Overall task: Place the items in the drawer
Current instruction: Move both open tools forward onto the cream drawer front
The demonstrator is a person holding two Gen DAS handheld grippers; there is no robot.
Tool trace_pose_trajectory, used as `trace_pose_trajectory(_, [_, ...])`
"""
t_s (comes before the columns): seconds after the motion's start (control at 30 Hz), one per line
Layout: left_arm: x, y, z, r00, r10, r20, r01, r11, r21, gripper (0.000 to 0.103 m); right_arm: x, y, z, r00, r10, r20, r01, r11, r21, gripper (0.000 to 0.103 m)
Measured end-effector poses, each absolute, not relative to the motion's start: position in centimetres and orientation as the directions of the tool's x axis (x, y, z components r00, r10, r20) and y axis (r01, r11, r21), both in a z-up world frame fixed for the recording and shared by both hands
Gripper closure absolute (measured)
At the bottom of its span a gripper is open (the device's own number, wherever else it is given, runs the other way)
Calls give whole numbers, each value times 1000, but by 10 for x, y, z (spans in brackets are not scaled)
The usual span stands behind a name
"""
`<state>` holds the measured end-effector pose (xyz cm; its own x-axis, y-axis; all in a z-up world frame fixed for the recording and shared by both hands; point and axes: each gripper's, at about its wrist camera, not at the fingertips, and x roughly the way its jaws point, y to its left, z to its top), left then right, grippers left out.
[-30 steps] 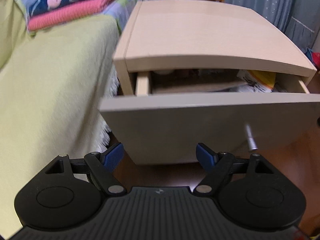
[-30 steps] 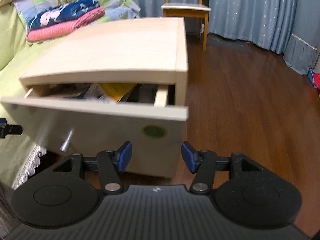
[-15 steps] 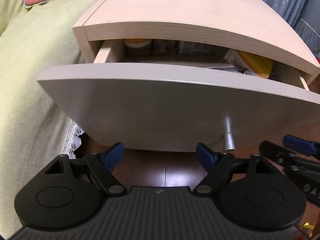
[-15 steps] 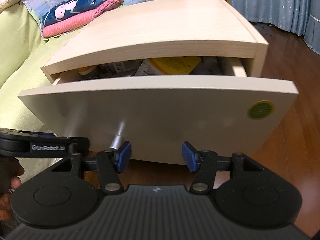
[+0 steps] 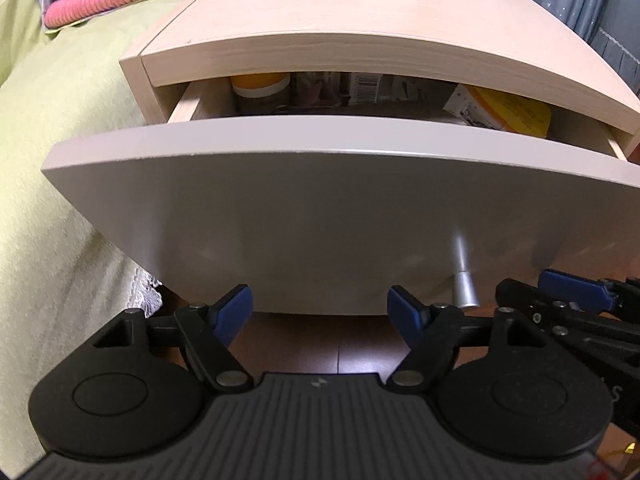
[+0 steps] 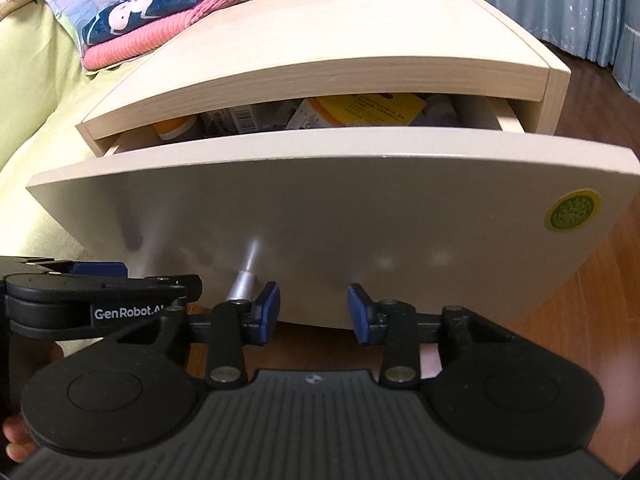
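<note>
So the drawer (image 5: 320, 200) is sitting part way out of the nightstand (image 6: 320, 40), stuffed with a yellow packet (image 6: 368, 114) and an orange-capped jar (image 5: 260, 90). Left gripper (image 5: 320, 312) is hanging in front of the drawer face with its tongs spread wide, holding nothing. Right gripper (image 6: 314, 308) is also spread and empty, with the silver knob (image 6: 242, 284) just at its 10 o'clock. Folded blankets (image 6: 160, 20) are lying on the bed at 11.
</note>
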<state>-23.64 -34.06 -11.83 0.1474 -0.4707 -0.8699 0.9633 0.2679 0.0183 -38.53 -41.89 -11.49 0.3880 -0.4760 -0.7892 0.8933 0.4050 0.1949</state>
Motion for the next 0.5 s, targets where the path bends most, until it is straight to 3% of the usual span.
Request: trace_pose_trajectory(0.5, [-241, -345, -116, 181, -485, -856, 967, 247, 64, 28, -368, -430, -116, 391, -475, -788, 896, 390, 210, 69])
